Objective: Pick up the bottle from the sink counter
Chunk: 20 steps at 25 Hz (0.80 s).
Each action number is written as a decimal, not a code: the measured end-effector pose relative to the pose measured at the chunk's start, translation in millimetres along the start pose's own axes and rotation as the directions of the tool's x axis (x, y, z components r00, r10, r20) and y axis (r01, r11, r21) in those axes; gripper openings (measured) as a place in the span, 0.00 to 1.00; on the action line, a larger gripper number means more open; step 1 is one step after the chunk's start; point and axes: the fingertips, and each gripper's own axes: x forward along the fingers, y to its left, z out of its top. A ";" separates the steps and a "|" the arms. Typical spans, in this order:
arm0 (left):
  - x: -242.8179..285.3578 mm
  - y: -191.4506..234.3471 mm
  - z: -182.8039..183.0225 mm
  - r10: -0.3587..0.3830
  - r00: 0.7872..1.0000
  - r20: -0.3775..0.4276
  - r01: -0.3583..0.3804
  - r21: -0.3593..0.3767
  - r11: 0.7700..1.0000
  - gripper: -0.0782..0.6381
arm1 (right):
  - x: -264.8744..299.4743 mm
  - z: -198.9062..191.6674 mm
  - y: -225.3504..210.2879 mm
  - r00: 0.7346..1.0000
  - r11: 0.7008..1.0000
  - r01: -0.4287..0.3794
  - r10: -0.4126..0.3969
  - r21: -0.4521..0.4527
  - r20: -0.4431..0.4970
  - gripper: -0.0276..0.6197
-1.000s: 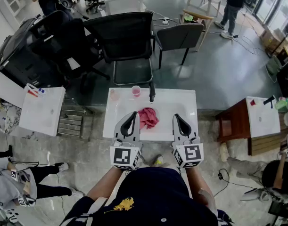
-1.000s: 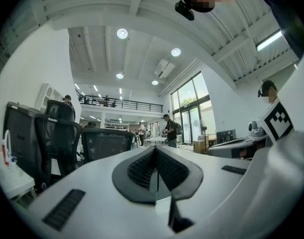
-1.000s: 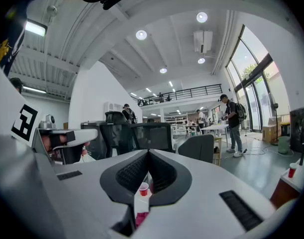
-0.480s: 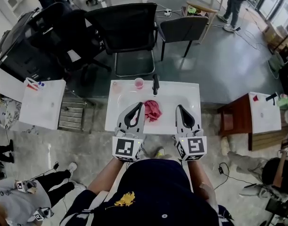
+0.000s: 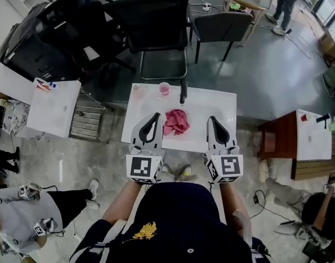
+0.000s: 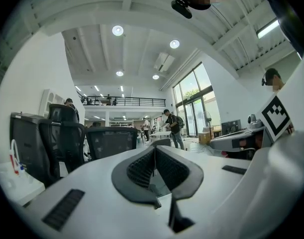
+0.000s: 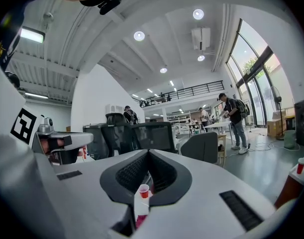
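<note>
Both grippers level at the near edge of the sink counter; bottle untouched.

Left gripper [image 5: 155, 116] and right gripper [image 5: 211, 119]: white moulded shells, black ribbed pads, jaws pressed together at the tips, nothing gripped. Counter [image 5: 216, 106]: white, glossy, rectangular. Bottle [image 5: 137, 93]: pale, translucent, at the back left corner, well apart from both grippers. Pink cup [image 5: 164, 88] and black tap [image 5: 183, 91] stand near it; a crumpled pink cloth [image 5: 176, 121] lies mid-counter. Only the head view shows the bottle. The right gripper view catches cup and cloth through the hollow behind its pads; the left gripper view shows black mesh chairs [image 6: 109, 142] beyond.
</note>
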 end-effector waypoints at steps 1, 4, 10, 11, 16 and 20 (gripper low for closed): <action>-0.9 -2.6 0.4 0.007 1.000 -0.003 -0.007 0.009 1.000 0.14 | -0.6 -0.3 -3.0 1.000 1.000 -0.005 0.005 0.002 0.002 0.09; -5.1 -5.5 0.2 0.035 0.999 -0.012 -0.035 0.031 0.999 0.14 | -0.8 -1.5 -10.2 1.000 1.000 -0.015 0.015 0.016 0.007 0.08; -9.8 -1.4 -7.6 0.071 0.996 -0.049 -0.069 0.031 0.997 0.14 | 1.4 -8.5 -12.4 1.000 0.999 -0.029 0.029 0.036 -0.009 0.08; -10.5 2.3 -7.6 0.082 0.995 -0.050 -0.081 0.029 0.996 0.14 | 3.2 -9.0 -10.2 0.999 0.999 -0.034 0.034 0.036 -0.010 0.09; -6.5 10.4 -8.3 0.085 0.996 -0.040 -0.083 0.034 0.996 0.14 | 12.5 -13.0 -3.2 0.999 0.998 -0.047 0.048 0.030 -0.019 0.08; 5.3 18.3 -16.4 0.059 0.997 -0.049 -0.057 0.046 0.997 0.14 | 22.6 -14.5 -4.0 0.999 0.999 -0.031 0.032 0.026 -0.026 0.09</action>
